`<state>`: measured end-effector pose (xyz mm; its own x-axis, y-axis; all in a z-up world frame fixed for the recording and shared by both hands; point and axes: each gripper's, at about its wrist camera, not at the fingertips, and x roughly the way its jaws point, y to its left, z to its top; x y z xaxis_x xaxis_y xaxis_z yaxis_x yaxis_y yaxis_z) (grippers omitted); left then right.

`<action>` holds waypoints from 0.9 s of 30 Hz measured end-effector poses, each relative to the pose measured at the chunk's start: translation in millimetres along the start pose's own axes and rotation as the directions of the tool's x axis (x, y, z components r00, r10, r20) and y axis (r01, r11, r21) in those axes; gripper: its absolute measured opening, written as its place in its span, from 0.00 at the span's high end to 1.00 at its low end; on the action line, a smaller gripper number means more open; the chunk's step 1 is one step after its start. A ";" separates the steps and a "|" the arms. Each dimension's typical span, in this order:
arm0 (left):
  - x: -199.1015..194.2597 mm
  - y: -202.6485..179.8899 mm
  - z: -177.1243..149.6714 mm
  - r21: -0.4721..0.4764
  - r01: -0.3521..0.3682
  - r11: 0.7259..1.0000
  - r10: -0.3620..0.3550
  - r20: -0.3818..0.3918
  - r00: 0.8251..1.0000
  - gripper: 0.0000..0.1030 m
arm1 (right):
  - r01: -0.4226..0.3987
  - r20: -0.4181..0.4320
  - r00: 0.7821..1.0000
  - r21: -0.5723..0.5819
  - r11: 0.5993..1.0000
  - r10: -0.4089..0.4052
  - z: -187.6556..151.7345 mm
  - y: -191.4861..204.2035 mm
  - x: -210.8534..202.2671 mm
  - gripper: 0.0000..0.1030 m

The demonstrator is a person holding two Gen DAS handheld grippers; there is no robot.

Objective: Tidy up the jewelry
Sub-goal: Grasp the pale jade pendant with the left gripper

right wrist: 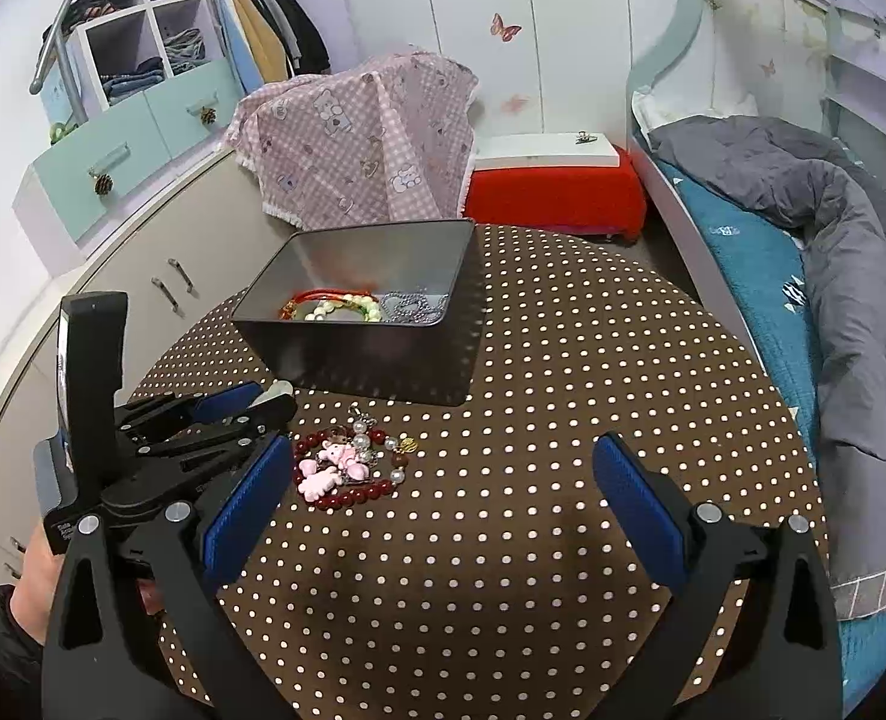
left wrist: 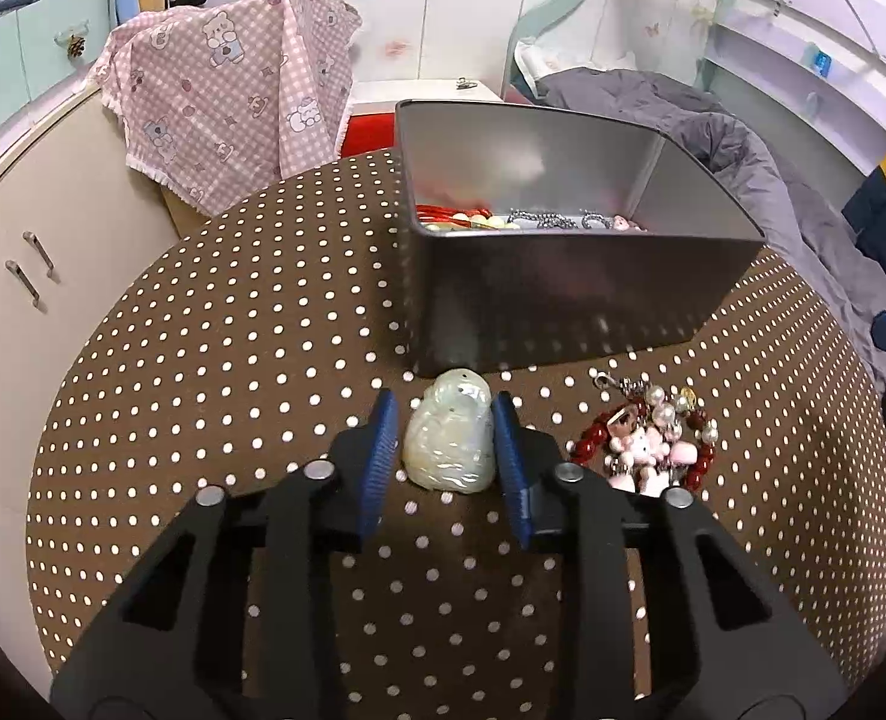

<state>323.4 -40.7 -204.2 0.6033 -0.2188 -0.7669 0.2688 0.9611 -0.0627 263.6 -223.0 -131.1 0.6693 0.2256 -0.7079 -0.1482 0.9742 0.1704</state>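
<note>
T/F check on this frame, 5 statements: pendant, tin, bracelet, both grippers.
1. The left gripper has its blue pads on either side of the pale jade pendant. True.
2. The metal tin holds nothing. False: it holds a red cord, pale beads and a silver chain.
3. The red bead bracelet with pink charms lies on the dotted tablecloth, outside the tin. True.
4. The right gripper is clamped on the bracelet. False: its jaws are wide apart and hold nothing.
5. The pendant lies inside the tin. False: it sits on the cloth just in front of the tin's near wall.
</note>
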 end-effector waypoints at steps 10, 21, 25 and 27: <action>-14.7 12.3 -15.0 -0.014 0.028 1.000 -0.028 0.003 1.000 0.72 | -0.035 -0.018 0.999 -0.054 0.998 0.034 -2.7 16.4 8.6 0.07; -34.4 35.4 -37.1 -0.044 -0.067 0.997 0.067 -0.002 0.998 0.72 | -0.176 -0.120 0.982 -0.309 0.935 0.145 0.8 78.6 64.8 0.46; -36.3 40.0 -40.4 -0.053 -0.073 0.996 0.073 -0.002 0.997 0.72 | -0.211 -0.171 0.973 -0.369 0.905 0.157 -1.9 91.7 84.1 0.53; -36.0 40.0 -41.0 -0.057 -0.075 0.996 0.075 0.000 0.997 0.72 | -0.227 -0.197 0.967 -0.380 0.897 0.161 -5.9 93.9 93.2 0.68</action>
<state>281.6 12.5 -205.3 0.6218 -0.1463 -0.7694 0.1801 0.9828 -0.0413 307.8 -110.5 -185.1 0.4798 0.3766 -0.7924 -0.5609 0.8262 0.0531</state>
